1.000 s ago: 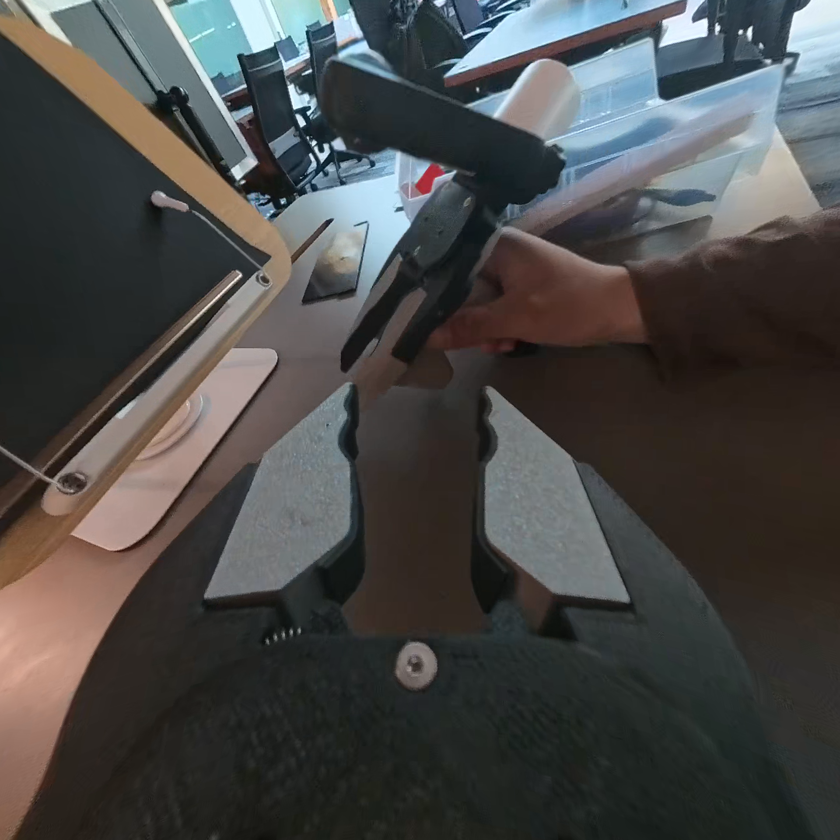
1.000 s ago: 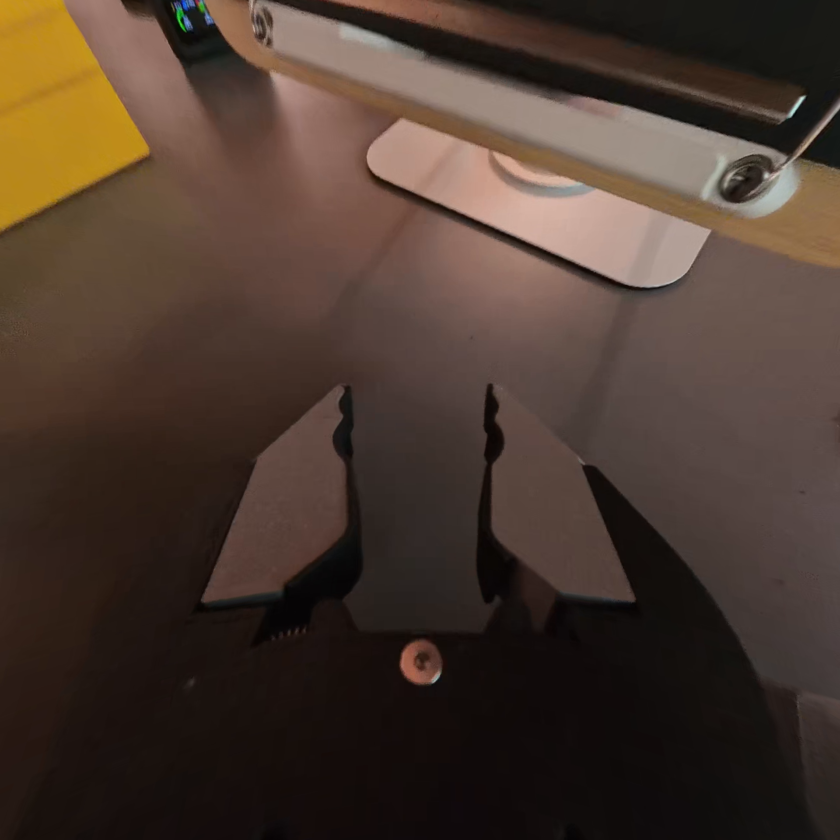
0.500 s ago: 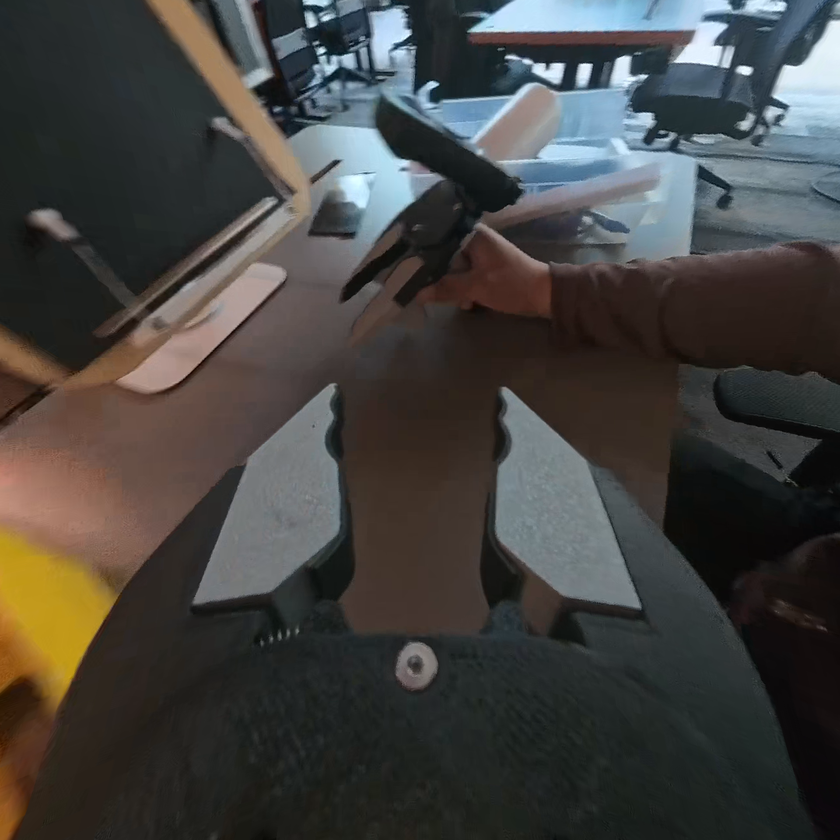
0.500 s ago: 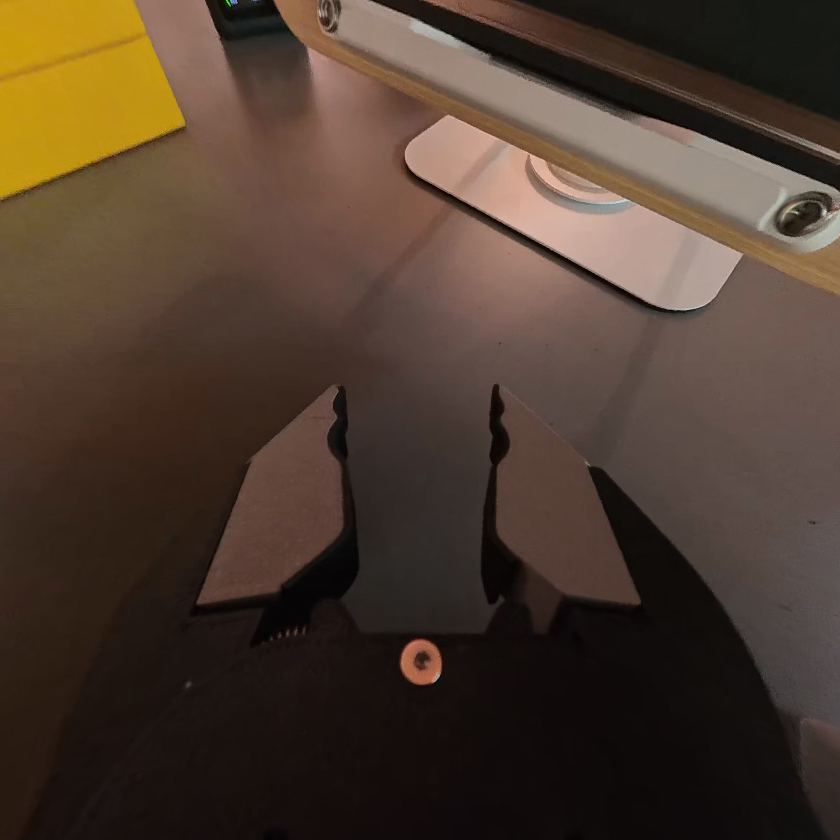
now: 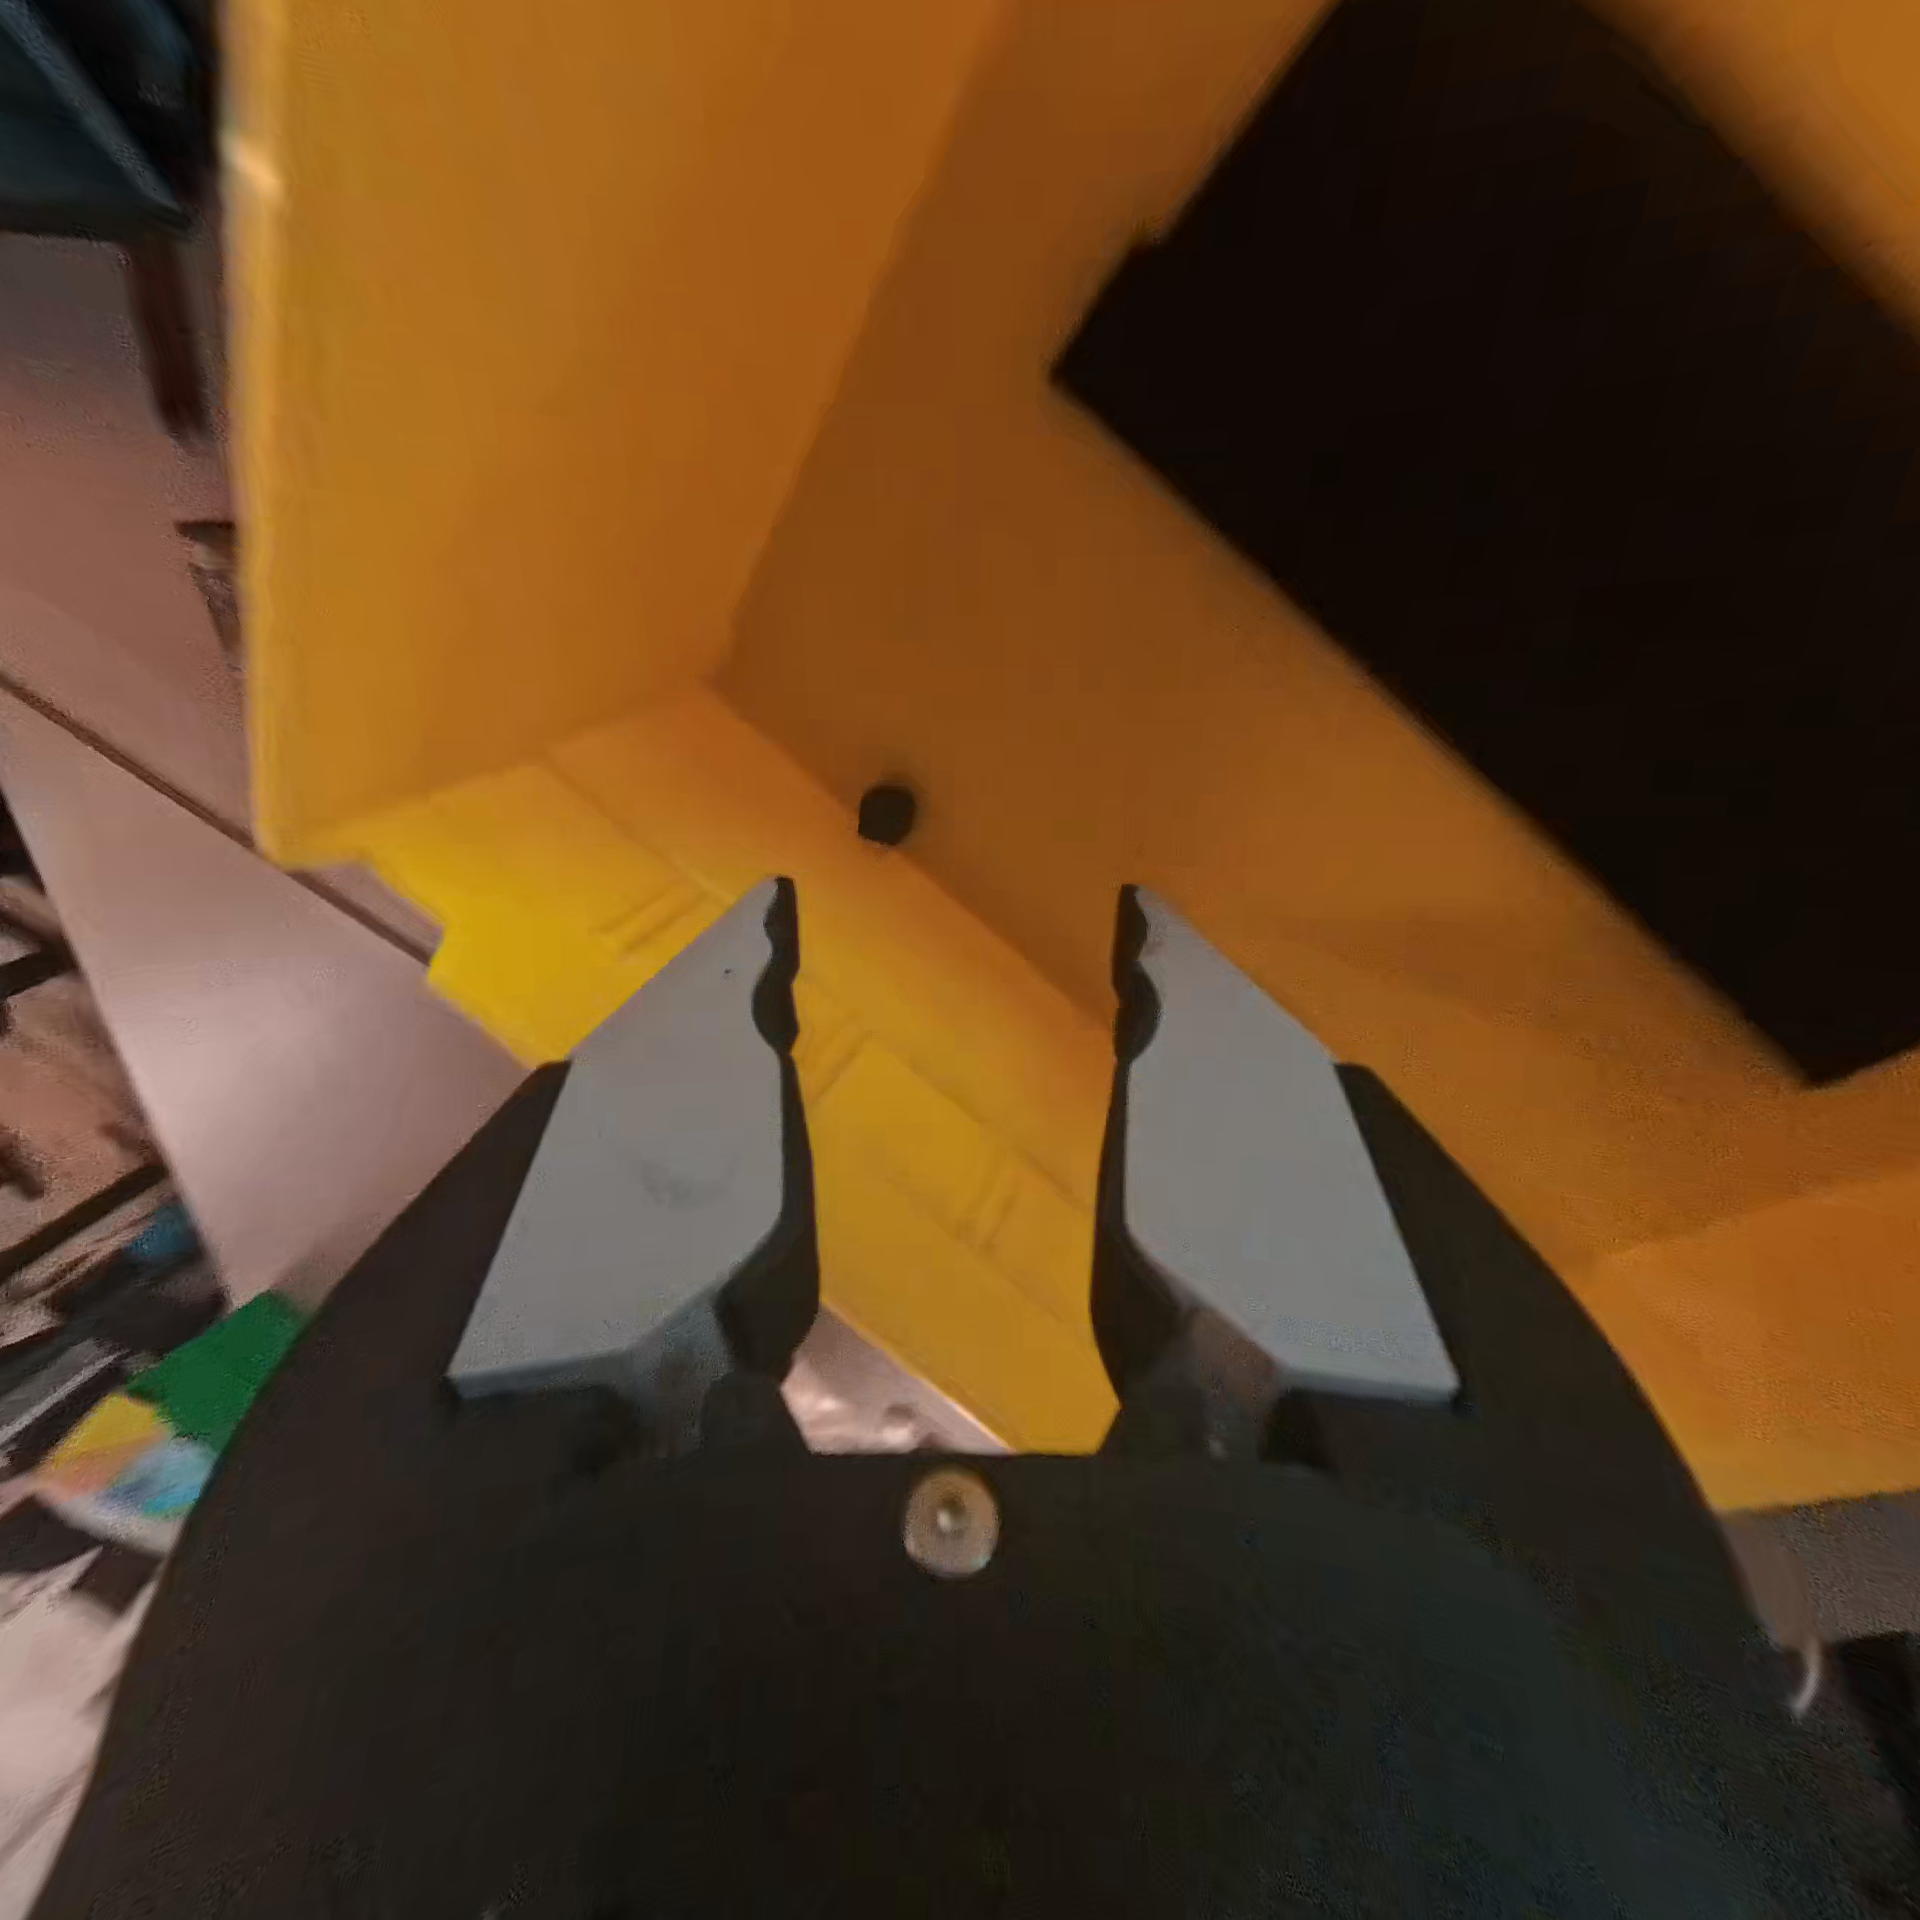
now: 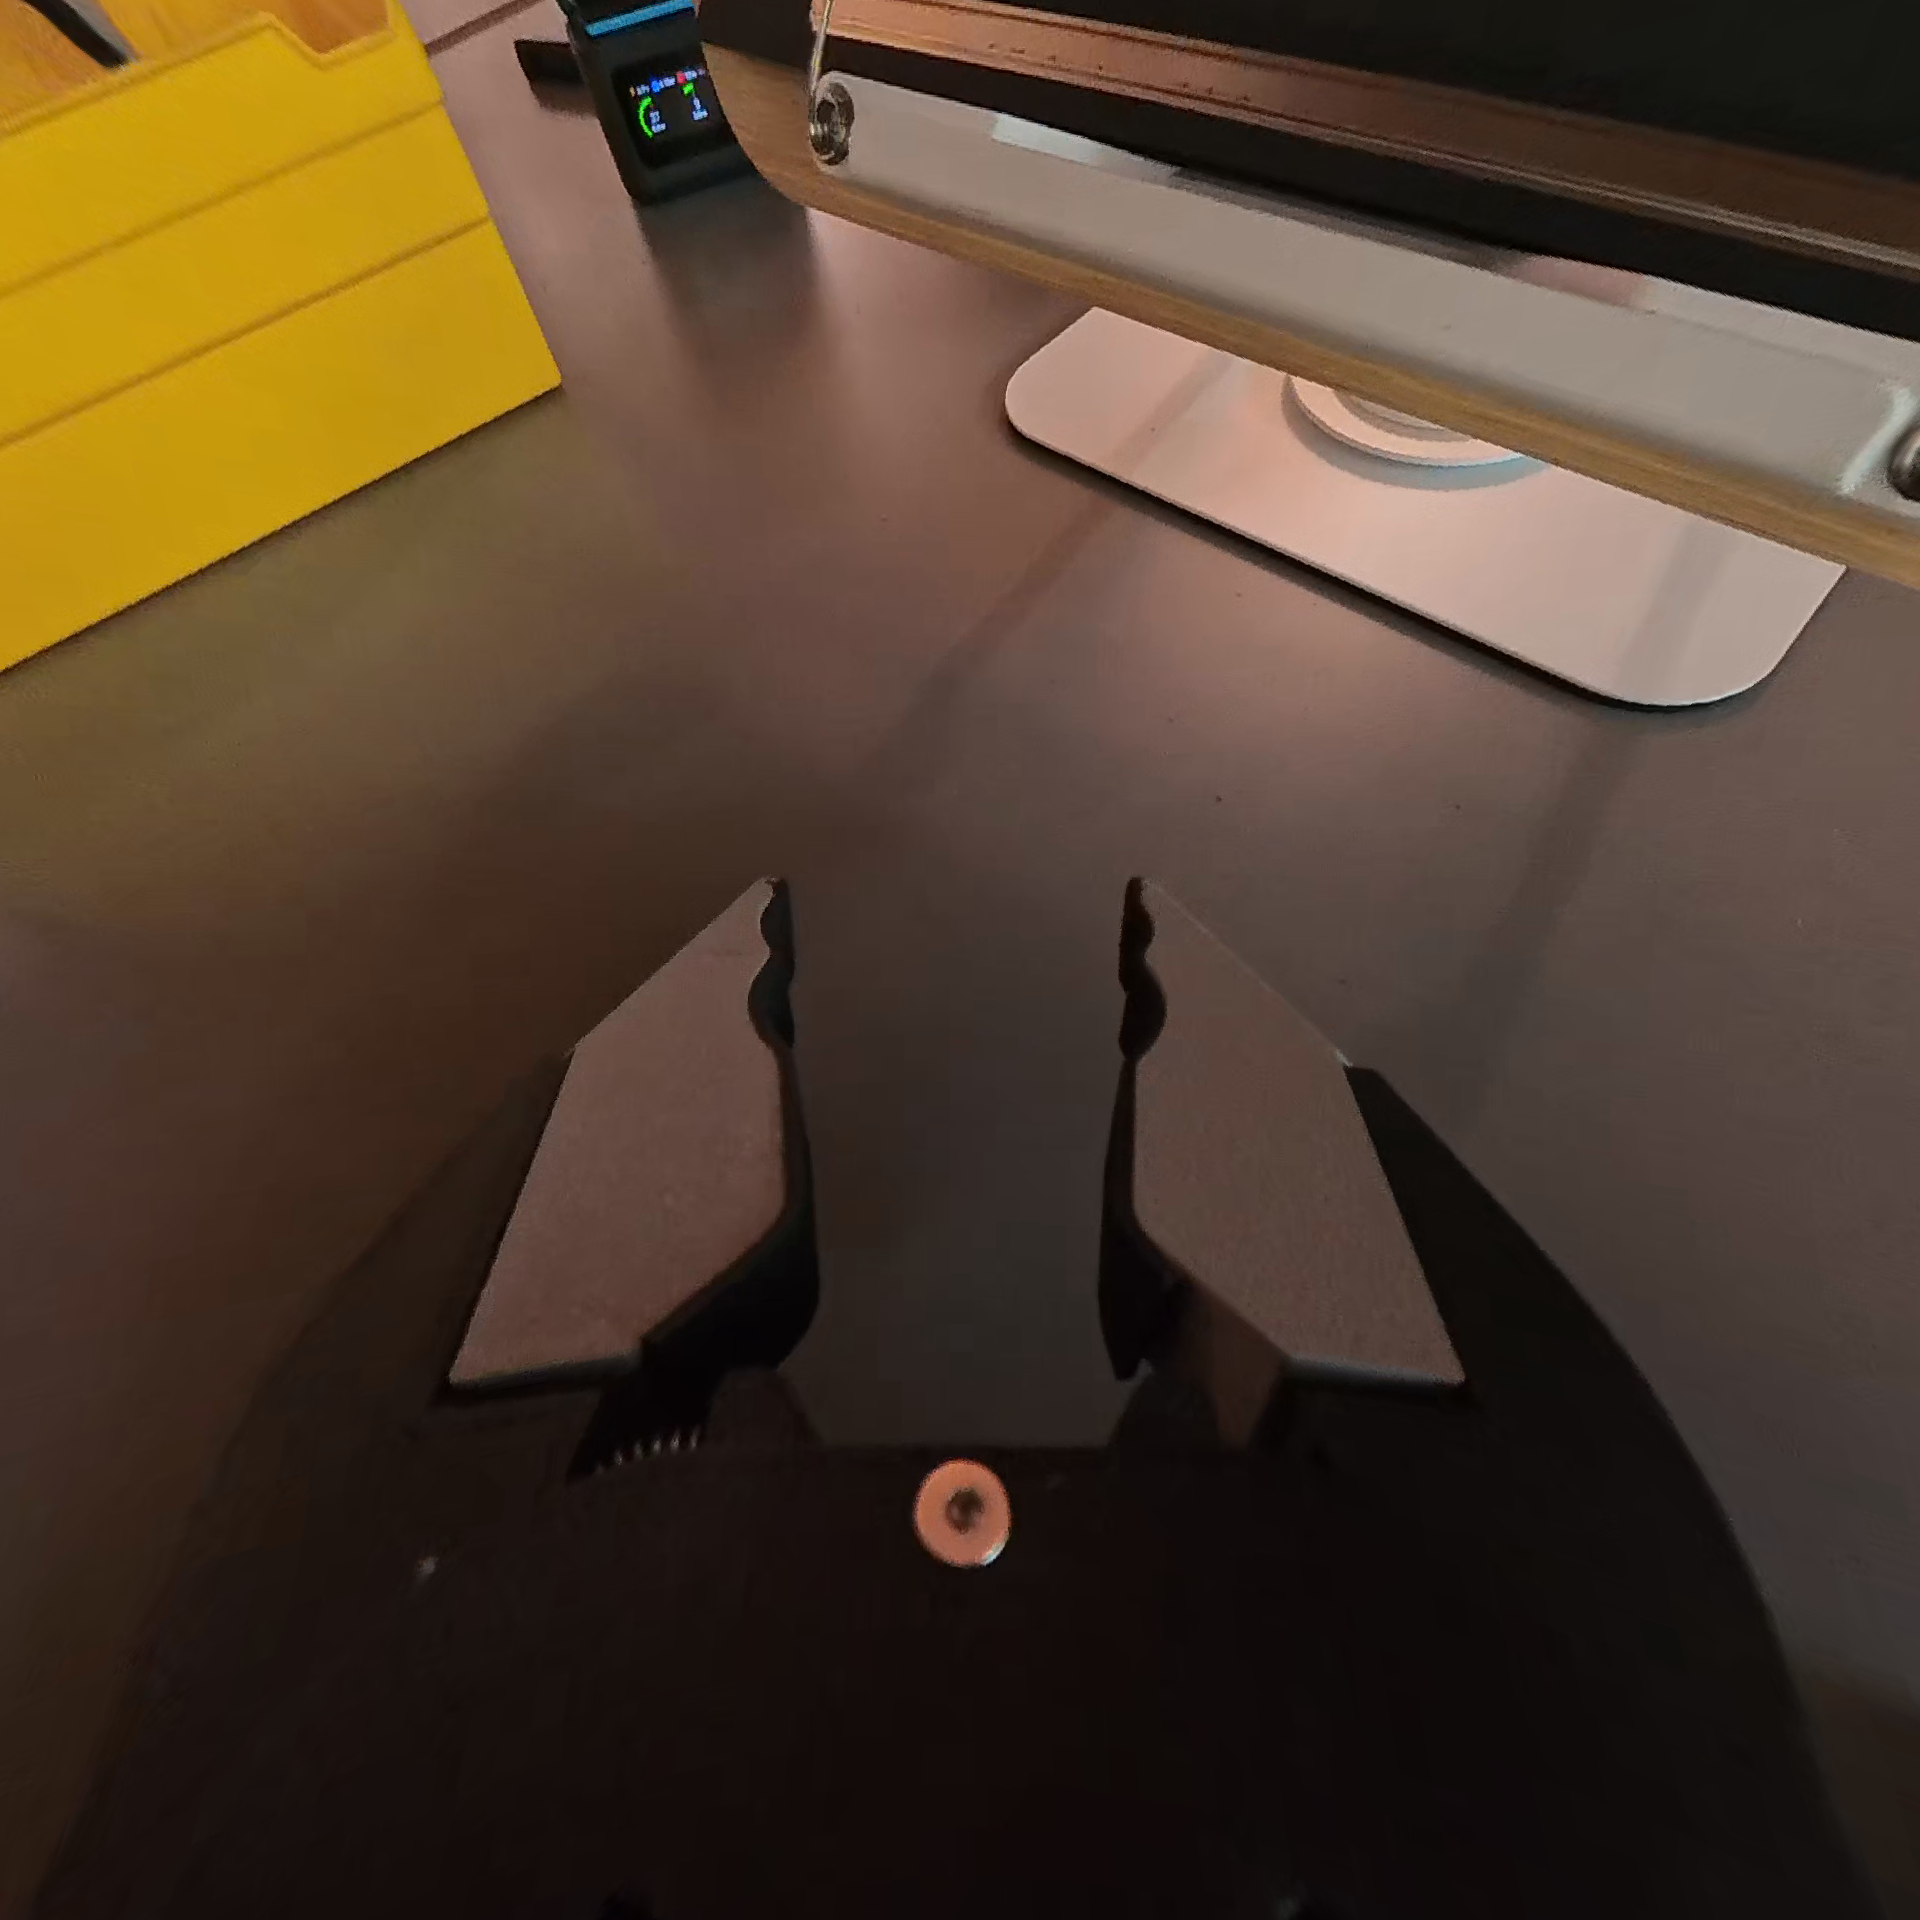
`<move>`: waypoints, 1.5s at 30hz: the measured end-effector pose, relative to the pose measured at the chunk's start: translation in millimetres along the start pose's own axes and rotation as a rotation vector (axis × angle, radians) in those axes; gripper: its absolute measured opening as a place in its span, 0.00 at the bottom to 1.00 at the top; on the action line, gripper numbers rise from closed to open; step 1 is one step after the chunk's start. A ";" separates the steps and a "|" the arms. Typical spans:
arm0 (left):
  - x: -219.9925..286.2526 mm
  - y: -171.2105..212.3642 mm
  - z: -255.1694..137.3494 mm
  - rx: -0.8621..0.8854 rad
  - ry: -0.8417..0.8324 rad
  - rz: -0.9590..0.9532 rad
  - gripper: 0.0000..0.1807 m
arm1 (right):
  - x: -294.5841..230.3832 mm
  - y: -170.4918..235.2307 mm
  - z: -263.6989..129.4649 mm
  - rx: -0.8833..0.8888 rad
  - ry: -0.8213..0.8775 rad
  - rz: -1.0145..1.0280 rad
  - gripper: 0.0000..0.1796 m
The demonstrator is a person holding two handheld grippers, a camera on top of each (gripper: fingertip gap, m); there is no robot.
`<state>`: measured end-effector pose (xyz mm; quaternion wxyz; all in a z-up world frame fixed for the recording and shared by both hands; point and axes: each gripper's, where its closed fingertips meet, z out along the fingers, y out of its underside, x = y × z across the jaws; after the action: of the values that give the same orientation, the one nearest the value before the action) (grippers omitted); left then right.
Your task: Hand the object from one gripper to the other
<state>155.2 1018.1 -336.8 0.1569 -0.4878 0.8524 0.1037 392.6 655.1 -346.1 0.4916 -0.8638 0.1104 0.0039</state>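
My left gripper [image 5: 951,904] is open and empty, its fingertips close over a large yellow plastic structure [image 5: 582,364] with a stepped ledge, a small dark hole [image 5: 885,812] and a big black opening [image 5: 1538,499]. My right gripper [image 6: 951,899] is open and empty, low over the dark brown table [image 6: 727,748]. The same yellow stepped block [image 6: 239,343] shows at the upper left of the right wrist view. No object to hand over is held in either gripper.
A monitor with a wood-trimmed lower edge [image 6: 1351,281] overhangs its white base plate [image 6: 1455,540] at the upper right. A small black device with a lit screen [image 6: 665,120] stands behind the yellow block. Blurred clutter [image 5: 135,1382] lies at the left. The left gripper's tips are roughly 45 centimetres from the right gripper's.
My left gripper has swung left from facing the right gripper and the hand to close over the yellow structure. My right gripper has drawn back a little, bringing the yellow block and small device into view.
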 end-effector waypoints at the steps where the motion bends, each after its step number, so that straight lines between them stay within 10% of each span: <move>1: -1.5 4.3 10.6 -0.060 0.007 0.043 0.31 | -0.6 0.0 0.1 0.000 -0.003 -0.002 0.34; 11: -17.9 20.7 53.6 -0.393 0.087 0.327 0.05 | -13.9 -0.2 4.4 -0.011 -0.069 -0.005 0.33; 25: -28.6 26.9 22.8 -0.501 0.032 0.390 0.04 | -36.9 2.5 8.7 -0.033 -0.132 -0.055 0.32; 32: 1.4 -25.6 -35.1 -0.195 0.046 0.310 0.04 | -38.5 1.9 7.7 -0.026 -0.133 -0.062 0.31; 45: 113.6 -232.8 -157.3 0.729 0.530 -0.146 0.04 | -81.2 -33.5 -26.9 0.190 -0.471 0.021 0.26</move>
<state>276.3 758.4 -238.0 0.1015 -0.4693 0.8074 -0.3428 317.2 663.9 -294.4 0.5826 -0.7878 0.0017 0.1996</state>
